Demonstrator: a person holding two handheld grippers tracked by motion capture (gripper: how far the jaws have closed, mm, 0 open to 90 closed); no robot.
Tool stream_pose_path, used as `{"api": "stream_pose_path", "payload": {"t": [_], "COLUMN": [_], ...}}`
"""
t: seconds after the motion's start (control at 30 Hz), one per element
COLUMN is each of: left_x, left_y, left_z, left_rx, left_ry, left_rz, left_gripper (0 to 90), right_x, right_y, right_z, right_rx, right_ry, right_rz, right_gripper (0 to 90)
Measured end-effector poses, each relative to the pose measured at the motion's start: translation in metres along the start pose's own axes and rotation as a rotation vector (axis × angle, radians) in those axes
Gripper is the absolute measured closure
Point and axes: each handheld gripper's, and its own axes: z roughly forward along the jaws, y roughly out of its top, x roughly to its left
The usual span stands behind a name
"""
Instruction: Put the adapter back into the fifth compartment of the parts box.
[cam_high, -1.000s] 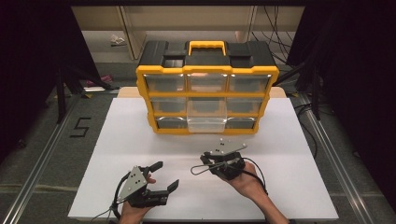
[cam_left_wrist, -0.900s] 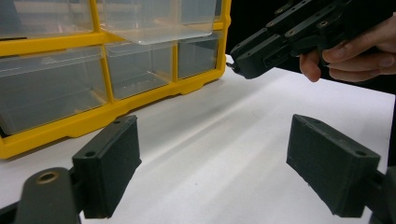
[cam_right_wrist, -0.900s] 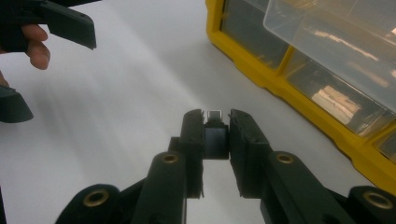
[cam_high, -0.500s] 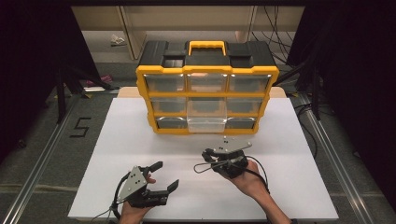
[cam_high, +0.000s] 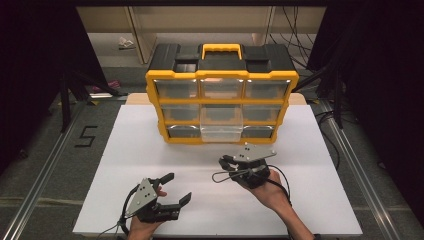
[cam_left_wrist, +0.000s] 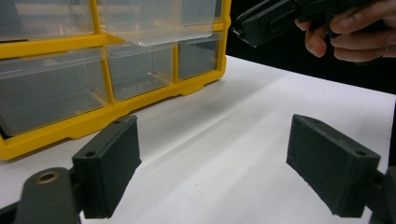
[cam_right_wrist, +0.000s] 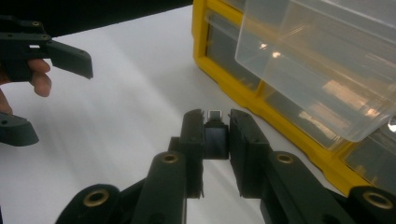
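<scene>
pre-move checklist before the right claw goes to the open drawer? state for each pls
1. Right claw gripping its load: ok, shut on a small dark part.
2. Middle drawer open: ok, it juts out of the yellow organizer.
3. Drawer interior free: cannot tell; the clear walls show nothing definite.
4. Left claw out of the path: ok, open, low near the white board's front edge.
5. Path from right claw to drawer: ok, bare board between them in the high view.
6. Grip secure enough: cannot tell, only the part's tip shows.
</scene>
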Motion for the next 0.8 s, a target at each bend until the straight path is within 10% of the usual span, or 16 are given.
{"api": "stream_pose_path", "payload": {"t": [0.8], "left_x": [0.0], "left_y": [0.0], "left_z": [0.0], "left_rx": [-0.003], "left_ry": [-0.002], "left_rz": [-0.001], "left_gripper": [16.8], "right_x": [-0.008], "right_y": [0.006], "right_z": [-0.014], "right_rx": [-0.055], "right_ry": [-0.028], "right_rz": [0.016], "right_gripper": [76.4]}}
